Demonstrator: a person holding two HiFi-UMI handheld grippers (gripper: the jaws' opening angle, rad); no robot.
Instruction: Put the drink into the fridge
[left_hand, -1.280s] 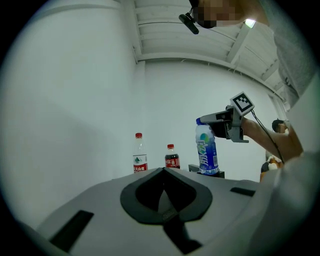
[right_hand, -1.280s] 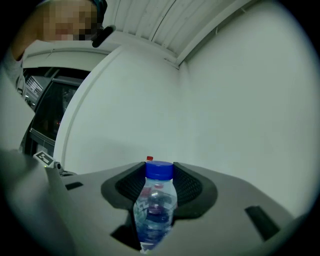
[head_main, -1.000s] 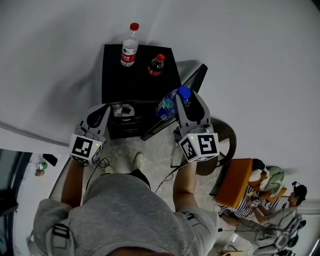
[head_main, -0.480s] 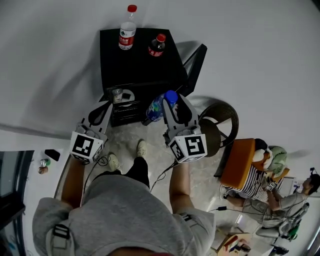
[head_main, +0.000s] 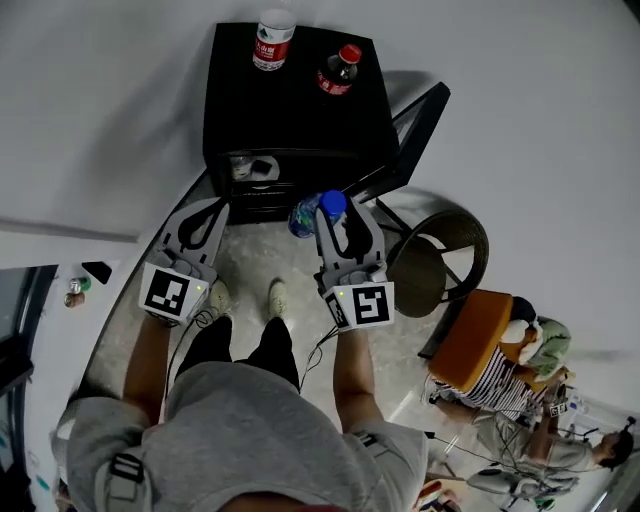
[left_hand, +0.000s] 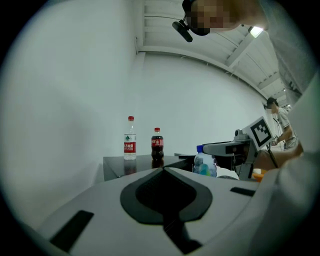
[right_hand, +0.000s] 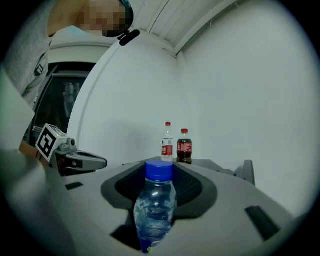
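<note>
Left tool (head_main: 211, 210) closed, right tool (head_main: 346, 212) clamped

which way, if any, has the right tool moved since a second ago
Yes. The right tool, shut on the bottle, has come down against the fridge: from its top's front corner to before its open front.

Black fridge (head_main: 290, 110); clear bottle (right_hand: 155, 202), blue cap; grey right hand-held gripper (head_main: 338, 215), marker cube (head_main: 360, 305) black-and-white; red-capped, red-labelled water bottle (head_main: 272, 30); dark cola bottle (head_main: 340, 70), red cap.

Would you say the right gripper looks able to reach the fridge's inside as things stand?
Probably yes: the fridge door stands open, and nothing shows between the opening and the right gripper holding the bottle.
</note>
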